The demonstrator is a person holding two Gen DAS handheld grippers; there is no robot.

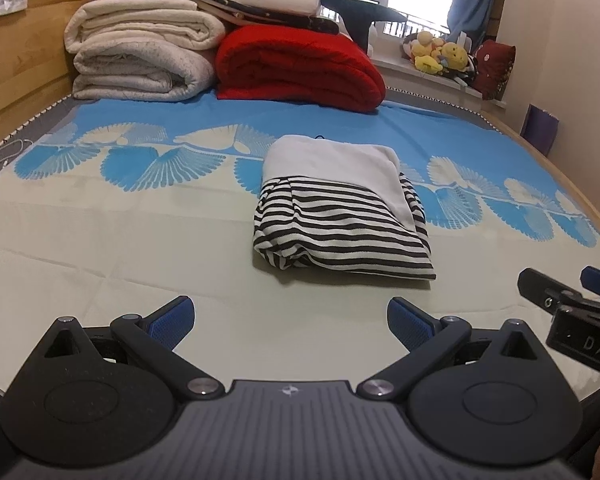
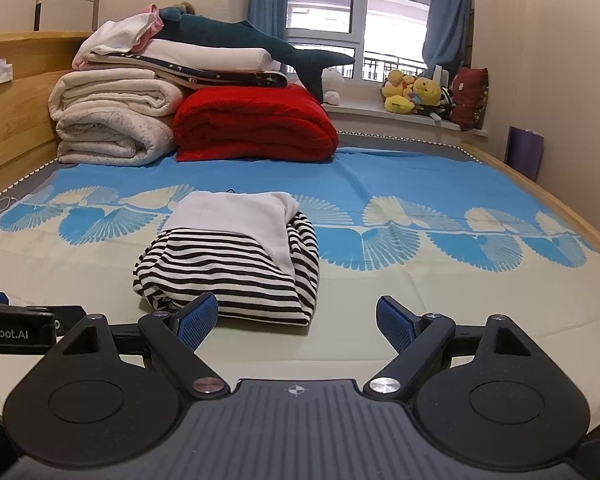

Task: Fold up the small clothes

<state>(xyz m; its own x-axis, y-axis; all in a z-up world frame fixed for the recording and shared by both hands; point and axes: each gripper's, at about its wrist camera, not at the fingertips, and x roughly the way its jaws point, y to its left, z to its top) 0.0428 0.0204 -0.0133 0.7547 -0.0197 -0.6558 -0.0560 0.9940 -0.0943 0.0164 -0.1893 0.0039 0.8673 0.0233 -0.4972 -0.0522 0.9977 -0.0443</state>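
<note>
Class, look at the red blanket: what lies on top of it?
A dark star-patterned edge and white folded bedding overlap the red blanket, with a plush shark above. How far they extend underneath is hidden.

Bare sheet (image 1: 100,240) around folded garment (image 1: 340,220); blankets (image 1: 220,52) behind

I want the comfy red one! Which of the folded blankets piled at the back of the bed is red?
The red blanket lies on the right of the pile, beside the two cream blankets stacked on the left, under the white pillow.

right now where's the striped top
The striped top lies folded mid-bed on the sheet, ahead of both open hand-held grippers, nearer than the red blanket.
</note>
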